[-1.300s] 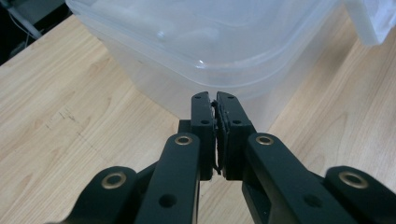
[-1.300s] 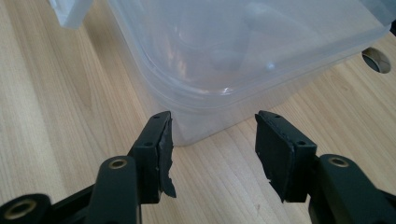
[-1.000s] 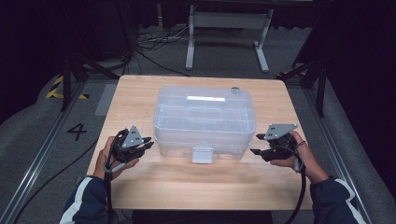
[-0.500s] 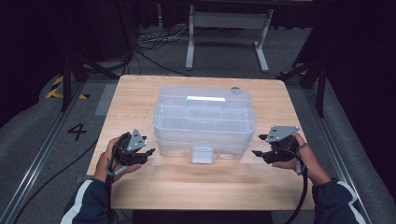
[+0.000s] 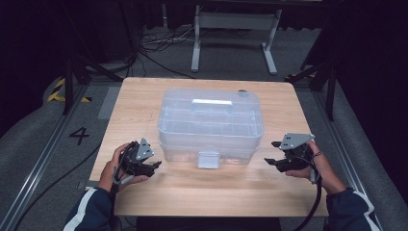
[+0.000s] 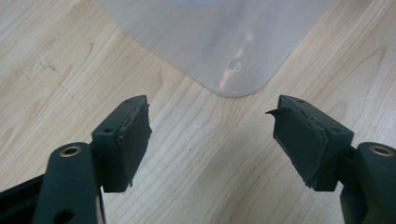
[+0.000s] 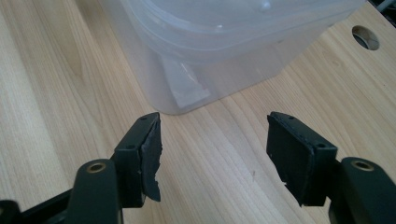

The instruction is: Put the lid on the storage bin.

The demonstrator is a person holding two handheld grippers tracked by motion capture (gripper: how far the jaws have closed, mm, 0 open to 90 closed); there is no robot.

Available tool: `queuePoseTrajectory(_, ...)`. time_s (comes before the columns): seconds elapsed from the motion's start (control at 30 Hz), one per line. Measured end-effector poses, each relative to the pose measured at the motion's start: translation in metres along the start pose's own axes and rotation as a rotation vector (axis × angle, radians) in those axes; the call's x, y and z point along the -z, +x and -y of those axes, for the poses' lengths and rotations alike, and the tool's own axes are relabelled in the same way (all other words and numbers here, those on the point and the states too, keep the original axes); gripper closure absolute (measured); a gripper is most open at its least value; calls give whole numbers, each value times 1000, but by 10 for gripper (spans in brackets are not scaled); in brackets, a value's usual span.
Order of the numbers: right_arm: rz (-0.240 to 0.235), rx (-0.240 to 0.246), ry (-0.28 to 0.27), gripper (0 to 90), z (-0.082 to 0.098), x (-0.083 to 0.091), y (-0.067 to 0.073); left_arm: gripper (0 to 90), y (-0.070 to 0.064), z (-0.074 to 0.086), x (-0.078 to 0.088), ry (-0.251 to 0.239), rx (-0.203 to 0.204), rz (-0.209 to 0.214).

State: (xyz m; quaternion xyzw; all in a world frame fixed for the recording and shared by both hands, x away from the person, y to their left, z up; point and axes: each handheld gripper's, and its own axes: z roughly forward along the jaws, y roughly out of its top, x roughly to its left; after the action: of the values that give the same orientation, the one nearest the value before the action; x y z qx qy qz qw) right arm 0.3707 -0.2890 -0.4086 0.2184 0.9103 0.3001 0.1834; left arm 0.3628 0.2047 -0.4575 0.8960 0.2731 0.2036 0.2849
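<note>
a clear plastic lidded storage box [image 5: 210, 125] sits at the centre of the light wooden table [image 5: 192, 192] in the high view. the left gripper [image 5: 155, 166], at lower left of the frame, has its jaws spread apart with nothing between them, near the box's corner. the right gripper [image 5: 270, 153], at lower right, is likewise spread wide, just beside the box.

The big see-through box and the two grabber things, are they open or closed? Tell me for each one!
Clear plastic box: closed, lid on, sitting flat on the wooden table.
Front latch: down against the box's front.
Left gripper: open, holding nothing, beside the box, not touching.
Right gripper: open, holding nothing, beside the box, not touching.
</note>
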Motion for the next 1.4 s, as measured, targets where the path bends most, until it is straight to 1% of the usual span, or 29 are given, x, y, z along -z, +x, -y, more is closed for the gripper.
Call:
queuePoseTrajectory(0.1,11,-7,-18,361,5,3,0,266,0,4,0,5,2,2)
queuePoseTrajectory(0.13,6,-23,-27,361,8,5,0,265,0,5,1,10,2,1)
queuePoseTrajectory(0.17,3,-26,-31,361,9,6,0,264,0,6,2,7,2,0)
queuePoseTrajectory(0.2,7,-27,-30,361,11,7,0,259,-1,7,3,1,8,7)
queuePoseTrajectory(0.27,11,-28,-21,361,15,7,1,259,-2,10,5,3,9,8)
queuePoseTrajectory(0.33,15,-34,-18,360,18,8,1,262,-4,11,7,0,1,19)
queuePoseTrajectory(0.4,14,-37,-15,359,20,8,1,268,-6,12,9,-5,-6,18)
queuePoseTrajectory(0.47,19,-41,-8,356,26,9,1,265,-7,14,11,-10,-7,28)
queuePoseTrajectory(0.5,22,-40,4,354,30,8,1,264,-8,16,12,-10,-9,27)
queuePoseTrajectory(0.53,34,-38,12,352,34,7,2,264,-7,17,12,-10,-5,35)
queuePoseTrajectory(0.6,42,-40,21,350,39,6,2,277,-7,20,12,-5,0,47)
queuePoseTrajectory(0.63,53,-41,28,348,40,6,2,276,-6,23,12,1,4,51)
queuePoseTrajectory(0.67,78,-25,45,348,43,5,2,275,-5,24,11,3,8,53)
queuePoseTrajectory(0.77,80,-34,48,347,49,3,2,270,-2,31,10,11,20,62)
queuePoseTrajectory(0.83,94,-34,58,347,53,2,2,266,0,36,10,19,29,69)
queuePoseTrajectory(0.9,111,-42,69,347,60,0,-1,262,2,42,11,13,46,72)
queuePoseTrajectory(0.93,122,-61,70,346,66,0,-4,262,3,44,11,13,52,78)
queuePoseTrajectory(1.0,116,-102,67,342,73,1,-8,258,4,49,12,14,63,80)
queuePoseTrajectory(1.03,117,-122,58,342,77,2,-9,255,5,51,12,11,70,85)
queuePoseTrajectory(1.07,117,-122,58,342,77,2,-9,255,5,51,12,11,70,85)
queuePoseTrajectory(1.1,126,-149,43,341,85,4,-10,252,6,54,12,10,75,91)
queuePoseTrajectory(1.13,120,-165,41,341,88,5,-10,249,6,54,12,10,75,91)
queuePoseTrajectory(1.17,120,-165,41,341,88,5,-10,249,7,56,12,11,81,94)
queuePoseTrajectory(1.23,109,-185,37,341,98,6,-9,243,9,59,12,9,98,109)
queuePoseTrajectory(1.27,118,-187,40,341,101,6,-9,240,9,61,12,12,103,114)
queuePoseTrajectory(1.4,108,-232,31,340,116,8,-8,232,12,68,12,11,129,117)
